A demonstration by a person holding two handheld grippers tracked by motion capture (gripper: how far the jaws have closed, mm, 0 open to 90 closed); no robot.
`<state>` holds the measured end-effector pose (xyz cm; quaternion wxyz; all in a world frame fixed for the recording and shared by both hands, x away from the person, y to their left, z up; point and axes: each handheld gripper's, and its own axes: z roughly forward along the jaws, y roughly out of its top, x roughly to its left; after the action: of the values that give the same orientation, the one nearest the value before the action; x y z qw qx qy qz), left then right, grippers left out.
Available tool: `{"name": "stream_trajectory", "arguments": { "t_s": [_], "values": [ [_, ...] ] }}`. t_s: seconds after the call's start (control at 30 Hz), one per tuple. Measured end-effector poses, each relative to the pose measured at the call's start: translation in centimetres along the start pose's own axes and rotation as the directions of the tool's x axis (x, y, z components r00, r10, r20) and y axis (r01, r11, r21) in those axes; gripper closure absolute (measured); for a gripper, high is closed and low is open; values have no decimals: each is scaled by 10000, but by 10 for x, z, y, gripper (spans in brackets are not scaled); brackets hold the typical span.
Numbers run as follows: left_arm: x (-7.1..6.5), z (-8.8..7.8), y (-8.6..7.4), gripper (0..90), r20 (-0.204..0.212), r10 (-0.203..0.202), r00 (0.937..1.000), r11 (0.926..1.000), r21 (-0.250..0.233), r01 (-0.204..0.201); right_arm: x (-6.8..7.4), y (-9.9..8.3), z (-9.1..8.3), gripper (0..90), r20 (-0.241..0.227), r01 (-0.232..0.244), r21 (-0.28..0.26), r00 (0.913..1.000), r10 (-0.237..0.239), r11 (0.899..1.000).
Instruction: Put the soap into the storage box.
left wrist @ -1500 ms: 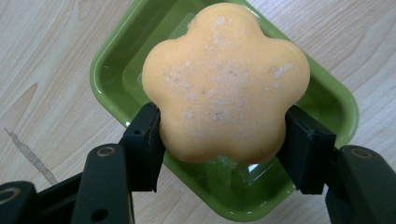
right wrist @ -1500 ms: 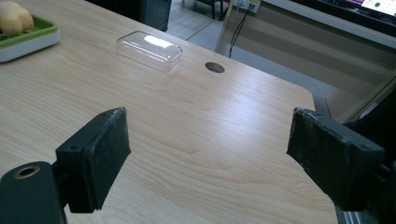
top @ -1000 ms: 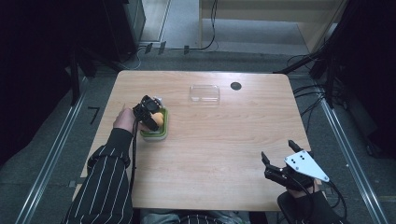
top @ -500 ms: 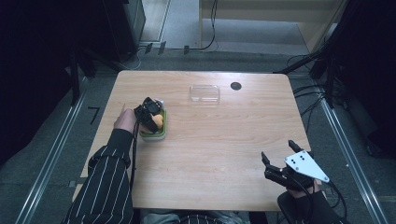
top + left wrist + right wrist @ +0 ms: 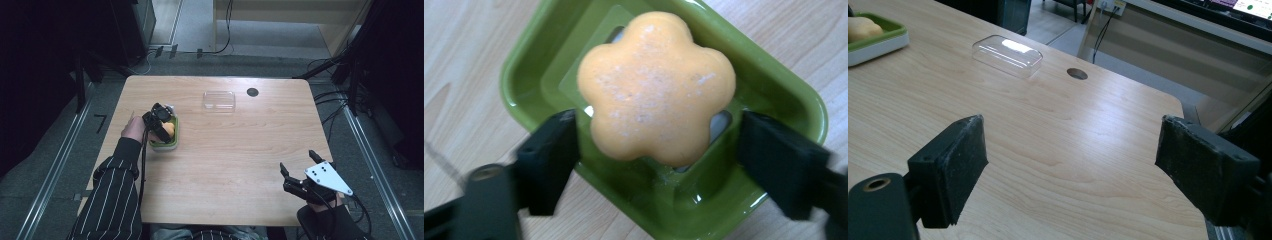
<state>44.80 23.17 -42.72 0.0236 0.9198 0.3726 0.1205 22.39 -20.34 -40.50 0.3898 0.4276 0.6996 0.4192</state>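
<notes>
Right now I have my left gripper (image 5: 654, 160) hanging directly over the green soap dish (image 5: 769, 85) at the left side of the tabletop (image 5: 240, 150). Its jaws stand spread wide, one to each side of the orange flower-shaped soap (image 5: 656, 82), and neither touches it: there is a clear gap on both sides in the left gripper view. The soap lies inside the dish on its raised inner rack, so I am holding nothing with this gripper. In the high view the gripper covers much of the dish, and my striped sleeve (image 5: 112, 200) runs up to it from the bottom edge.

My right gripper (image 5: 297, 175) sits low near the front right corner of the tabletop, well apart from everything else. Its jaws are also wide apart and empty, with bare wood between them in the right gripper view.

Farther back, near the middle of the far edge, a clear plastic lid (image 5: 219, 100) lies on the wood, and just beside it is a round dark cable hole (image 5: 252, 92).
</notes>
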Motion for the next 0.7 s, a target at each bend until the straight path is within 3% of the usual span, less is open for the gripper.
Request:
{"name": "stream_trajectory", "arguments": {
  "t_s": [0.23, 0.4, 0.7],
  "values": [
    [-2, -12, -4, 117, -235, -276, 9993, 9994, 217, 281, 0, 0, 0, 133, 6, -41, -6, 10000, 41, 10000],
    [-8, -21, -6, 76, -137, -345, 9993, 9988, 343, 349, 1, 0, 0, 134, -4, -57, -1, 10000, 57, 10000],
    [-26, -35, -20, 30, -179, -405, 9990, 9980, 481, 413, 0, 0, 0, 133, 3, -61, -10, 10000, 61, 10000]
  ]
}}
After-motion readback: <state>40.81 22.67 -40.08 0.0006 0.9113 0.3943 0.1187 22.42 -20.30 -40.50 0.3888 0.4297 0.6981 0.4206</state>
